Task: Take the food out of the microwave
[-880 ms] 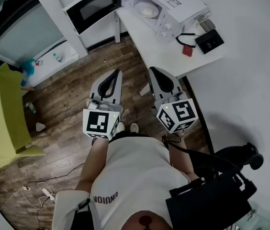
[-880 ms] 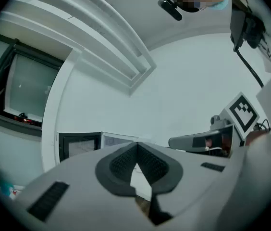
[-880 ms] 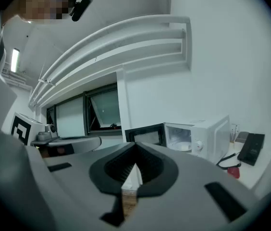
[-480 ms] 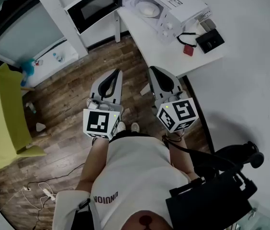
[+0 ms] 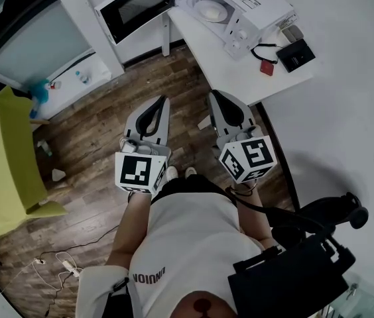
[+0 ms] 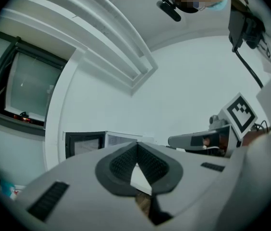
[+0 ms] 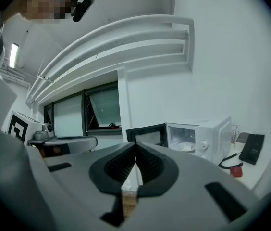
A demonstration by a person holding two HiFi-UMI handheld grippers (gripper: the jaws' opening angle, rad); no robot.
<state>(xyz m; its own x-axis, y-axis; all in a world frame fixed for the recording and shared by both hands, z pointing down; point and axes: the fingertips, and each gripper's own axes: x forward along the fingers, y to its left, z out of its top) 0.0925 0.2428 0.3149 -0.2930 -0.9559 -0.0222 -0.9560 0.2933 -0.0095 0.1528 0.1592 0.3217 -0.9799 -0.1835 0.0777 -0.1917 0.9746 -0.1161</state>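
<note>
Our left hand-held gripper point(image 5: 163, 99) and right hand-held gripper point(image 5: 212, 94) sit closed, empty; unopened, we risk shoving the food point(image 5: 210, 10) deeper.

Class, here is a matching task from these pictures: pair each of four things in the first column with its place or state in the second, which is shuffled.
1. black-framed door of the white microwave
2. round white dish of food
3. small red object
4. yellow-green furniture piece

A. on the white table, beside the flat black case
B. inside the microwave
C. on the wooden floor, at the head view's left
D. swung open

Pairs: 1-D, 2-B, 3-A, 4-C
</note>
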